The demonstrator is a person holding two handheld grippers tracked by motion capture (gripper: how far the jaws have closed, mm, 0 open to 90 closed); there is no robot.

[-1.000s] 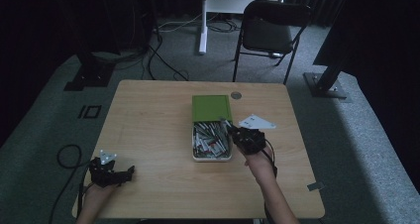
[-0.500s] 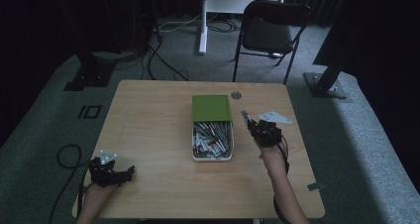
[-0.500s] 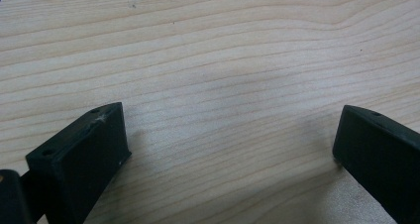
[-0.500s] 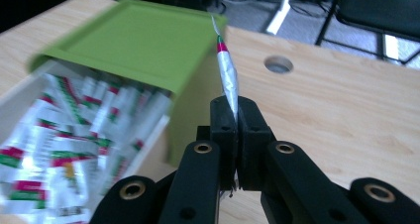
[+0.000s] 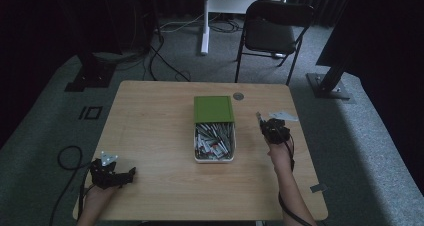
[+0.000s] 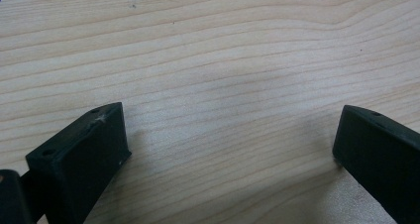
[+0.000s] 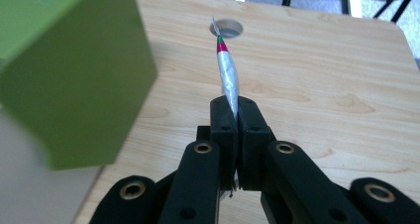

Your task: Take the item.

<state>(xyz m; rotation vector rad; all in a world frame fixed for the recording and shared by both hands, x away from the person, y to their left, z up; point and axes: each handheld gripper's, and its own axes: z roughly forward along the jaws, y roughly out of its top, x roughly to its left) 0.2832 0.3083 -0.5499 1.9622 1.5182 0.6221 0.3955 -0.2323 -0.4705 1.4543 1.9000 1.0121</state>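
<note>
My right gripper [image 7: 236,110] is shut on a thin silver sachet [image 7: 227,74] with a red and green tip, which points away over the wooden table [image 7: 317,75]. From above, that gripper [image 5: 272,130] hangs just right of a white box [image 5: 214,142] holding several similar sachets. The box's green lid [image 5: 214,109] stands open at its far side, and the same lid [image 7: 74,70] looms large at the left of the right gripper view. My left gripper [image 5: 112,173] rests at the table's near left corner. Its jaws [image 6: 233,140] are open over bare wood.
A white slip [image 5: 283,116] lies on the table just beyond the right gripper. A round cable hole [image 5: 238,96] sits near the far edge. A folding chair [image 5: 272,31] and stand bases are on the floor past the table.
The right gripper has moved rightward from the box's right edge and sunk a little, carrying the sachet with it. The left gripper has stayed put.
</note>
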